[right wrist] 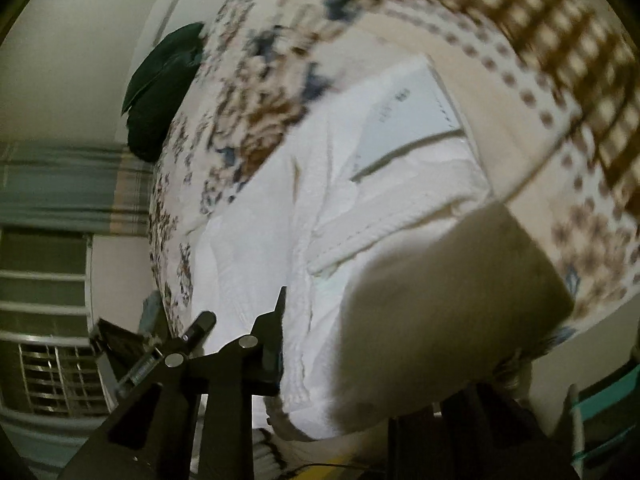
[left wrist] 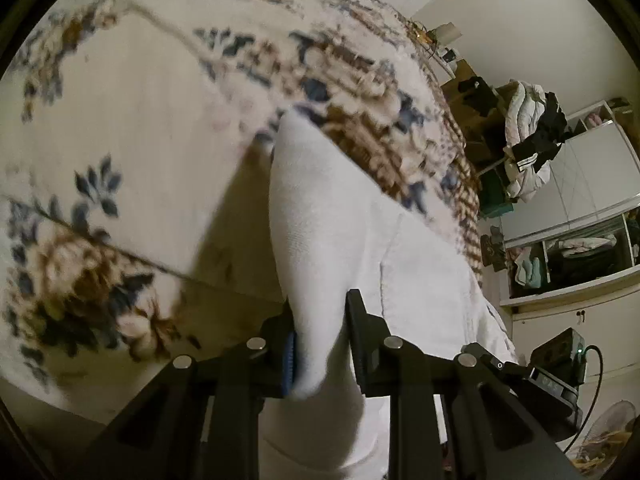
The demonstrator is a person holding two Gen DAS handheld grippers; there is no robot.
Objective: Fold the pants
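The white pants (left wrist: 320,200) lie on a floral bedspread (left wrist: 120,120). In the left wrist view one corner is pulled up into a peak. My left gripper (left wrist: 320,344) is shut on that corner, with the cloth pinched between the blue-padded finger and the black one. In the right wrist view the pants (right wrist: 260,260) show their waistband and inner label. My right gripper (right wrist: 320,344) is shut on a bunched edge of the pants. A shaded fold drapes over its right finger and hides it; only the left finger (right wrist: 276,332) shows.
The bedspread (right wrist: 520,160) has a brown checked border near the bed's edge. A dark green cloth (right wrist: 160,88) lies at the far side. Beside the bed are a heap of clothes (left wrist: 528,140), open shelves (left wrist: 560,248) and a fan (left wrist: 608,432).
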